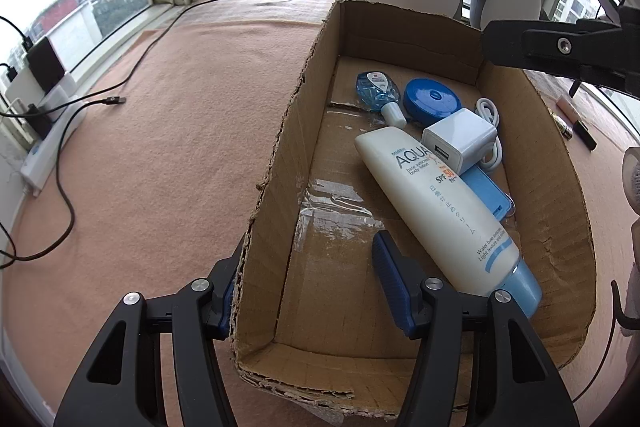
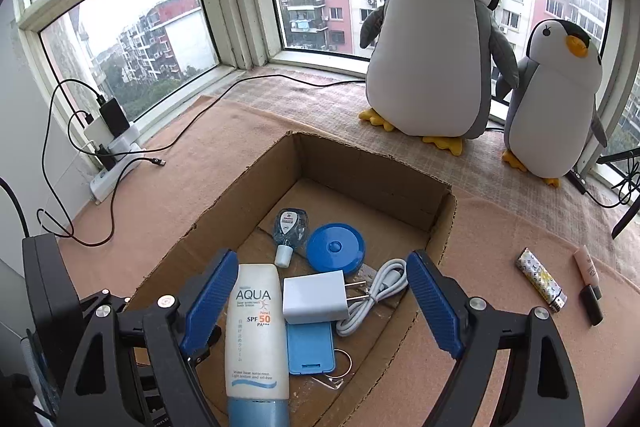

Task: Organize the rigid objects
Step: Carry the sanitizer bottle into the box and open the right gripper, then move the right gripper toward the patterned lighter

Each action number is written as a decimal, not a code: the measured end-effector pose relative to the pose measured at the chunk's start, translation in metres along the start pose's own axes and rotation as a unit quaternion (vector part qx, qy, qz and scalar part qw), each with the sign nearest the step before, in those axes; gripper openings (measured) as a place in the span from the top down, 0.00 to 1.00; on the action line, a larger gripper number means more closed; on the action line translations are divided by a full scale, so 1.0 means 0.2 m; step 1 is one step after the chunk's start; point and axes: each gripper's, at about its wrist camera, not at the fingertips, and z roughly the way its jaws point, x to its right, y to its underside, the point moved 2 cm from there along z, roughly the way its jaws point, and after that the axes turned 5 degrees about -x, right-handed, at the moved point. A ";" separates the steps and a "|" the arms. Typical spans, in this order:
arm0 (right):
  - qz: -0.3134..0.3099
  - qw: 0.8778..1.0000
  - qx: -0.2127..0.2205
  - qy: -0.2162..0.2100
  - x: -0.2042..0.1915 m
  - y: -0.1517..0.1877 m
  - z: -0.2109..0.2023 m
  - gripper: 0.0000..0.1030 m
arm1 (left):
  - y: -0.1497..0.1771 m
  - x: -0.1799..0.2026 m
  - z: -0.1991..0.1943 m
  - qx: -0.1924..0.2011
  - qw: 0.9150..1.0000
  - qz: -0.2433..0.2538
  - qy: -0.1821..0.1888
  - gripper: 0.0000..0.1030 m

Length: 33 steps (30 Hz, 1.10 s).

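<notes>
Sorting is well along, by the look of it: your brown cardboard box with torn rims point(image 2: 444, 227) already holds the white sunscreen tube with the pale blue cap point(image 2: 256, 331), the white cube-shaped wall charger point(image 2: 316, 297), the coiled white cable point(image 2: 380, 291), the flat blue plastic case point(image 2: 310, 347), the round blue disc point(image 2: 335, 247) and the small clear blue bottle with a white cap point(image 2: 290, 231). All lie loose on the box floor, the charger resting partly on the case and the tube alongside both.

Your right tongs point(image 2: 320, 303) hang spread wide above the box, gripping nothing. Your left tongs point(image 1: 308, 291) are also released; they straddle the box's left wall, one finger outside and one inside, apart from the card as far as you can see.

Three things remain out on the pink blanket-covered bench point(image 2: 500, 247), to the right of the box: the patterned white-and-yellow lighter point(image 2: 541, 281), the slim pale pink tube point(image 2: 586, 265) and the small black stick-shaped object point(image 2: 592, 303) just below it. I judge you are between picks.

Next, swing the right tongs over to the lighter, the nearest one. It lies flat and narrow, so line the fingers across its short side and come down low before closing. The left tongs could pinch the wall to steady the box.
</notes>
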 end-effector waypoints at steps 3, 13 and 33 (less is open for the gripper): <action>0.002 1.000 0.000 0.000 0.01 0.00 0.00 0.19 | 0.00 0.00 0.00 0.000 1.000 0.001 -0.001 0.42; 0.009 1.000 0.007 0.004 0.06 0.01 -0.05 0.19 | 0.00 0.00 0.00 0.000 1.000 0.002 -0.002 0.42; 0.054 0.998 0.002 0.024 0.55 0.13 -0.13 0.19 | 0.00 0.01 0.00 -0.004 1.000 0.009 -0.013 0.42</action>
